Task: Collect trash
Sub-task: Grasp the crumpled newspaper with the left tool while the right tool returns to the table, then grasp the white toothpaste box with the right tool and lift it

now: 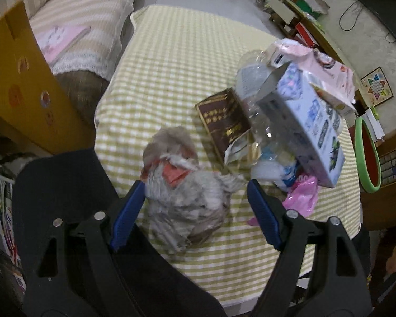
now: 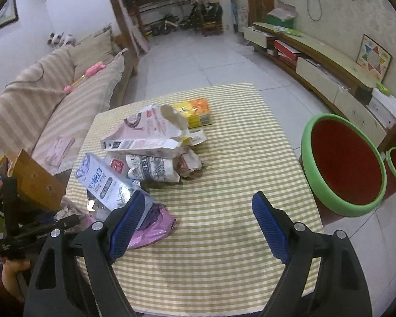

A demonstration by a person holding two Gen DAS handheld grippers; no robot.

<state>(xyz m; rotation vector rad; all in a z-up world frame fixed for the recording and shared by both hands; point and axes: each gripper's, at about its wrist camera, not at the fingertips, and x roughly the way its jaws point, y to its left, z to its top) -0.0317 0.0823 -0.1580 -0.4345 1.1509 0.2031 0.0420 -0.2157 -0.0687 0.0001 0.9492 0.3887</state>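
Newspaper wad [image 1: 183, 198] lies on the table [image 1: 177, 60] directly between my left fingers [image 1: 264, 215], which stand spread and grip nothing; its long axis runs away from me, along the fingers. My right fingers [image 2: 270, 228] are likewise released over bare cloth, the pile to their left. Left hand [image 1: 195, 214] is nearer.

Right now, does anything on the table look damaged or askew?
Yes. The pink-and-white bag atop the pile is torn open with a ragged edge, and the blue-and-white carton leans tilted against the heap instead of lying flat.
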